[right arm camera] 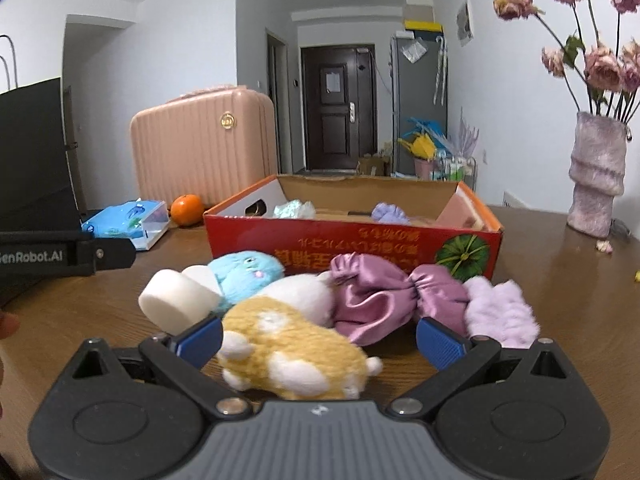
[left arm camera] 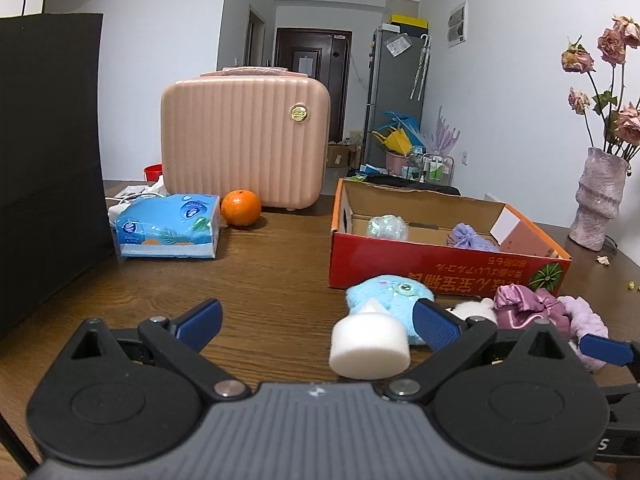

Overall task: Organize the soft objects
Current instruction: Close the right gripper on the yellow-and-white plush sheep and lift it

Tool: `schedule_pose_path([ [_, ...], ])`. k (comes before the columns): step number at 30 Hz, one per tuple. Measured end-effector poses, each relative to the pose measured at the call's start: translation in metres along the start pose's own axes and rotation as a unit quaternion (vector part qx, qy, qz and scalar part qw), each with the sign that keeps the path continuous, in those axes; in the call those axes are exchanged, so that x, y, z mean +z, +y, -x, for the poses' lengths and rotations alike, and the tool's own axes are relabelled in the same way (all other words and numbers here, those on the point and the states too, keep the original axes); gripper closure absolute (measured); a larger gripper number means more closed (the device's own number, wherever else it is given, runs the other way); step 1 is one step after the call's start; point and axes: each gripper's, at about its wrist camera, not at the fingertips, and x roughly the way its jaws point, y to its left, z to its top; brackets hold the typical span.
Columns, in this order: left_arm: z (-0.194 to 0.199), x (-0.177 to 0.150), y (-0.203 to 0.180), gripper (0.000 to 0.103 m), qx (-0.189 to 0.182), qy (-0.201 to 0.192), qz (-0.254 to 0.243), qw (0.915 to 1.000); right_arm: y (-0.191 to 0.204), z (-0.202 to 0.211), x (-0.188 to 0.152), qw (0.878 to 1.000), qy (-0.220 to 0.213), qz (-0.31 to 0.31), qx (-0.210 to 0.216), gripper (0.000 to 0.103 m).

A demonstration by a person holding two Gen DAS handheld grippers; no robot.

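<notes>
Soft items lie in a heap in front of a red cardboard box [right arm camera: 280, 240]: a white foam cylinder [right arm camera: 176, 306], a blue plush [right arm camera: 244, 270], a yellow-and-white plush [right arm camera: 292, 352], a purple satin scrunchie [right arm camera: 380, 298] and a lilac fluffy scrunchie [right arm camera: 500, 312]. My right gripper [right arm camera: 320, 340] is open, its fingers either side of the yellow plush. My left gripper [left arm camera: 318, 324] is open too, with the foam cylinder [left arm camera: 370, 346] between its fingers near the right one and the blue plush [left arm camera: 384, 292] just beyond. Inside the box [left arm camera: 400, 268] sit a clear ball [left arm camera: 387, 227] and a lavender pouch [left arm camera: 470, 236].
On the brown table stand a pink ribbed case [left arm camera: 244, 148], a blue tissue pack [left arm camera: 170, 226], an orange [left arm camera: 241, 208], a black bag [left arm camera: 44, 160] at the left and a vase of dried roses [right arm camera: 596, 176] at the right. A fridge and a dark door lie beyond.
</notes>
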Motion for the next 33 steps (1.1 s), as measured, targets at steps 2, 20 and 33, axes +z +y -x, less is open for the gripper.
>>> schedule_pose_path([
  [2,0.0,0.0,0.003,0.0,0.001,0.001,-0.001,1.0,0.006,-0.005,0.001,1.0,0.009,-0.009,-0.002,0.0],
  [20,-0.003,0.003,0.031,0.0,0.008,0.004,0.0,1.0,0.032,-0.052,0.005,0.995,0.061,-0.041,-0.074,0.0],
  [33,-0.008,0.0,0.027,0.0,0.015,0.011,-0.005,0.9998,0.024,-0.072,0.006,0.992,0.09,-0.067,-0.056,0.0],
])
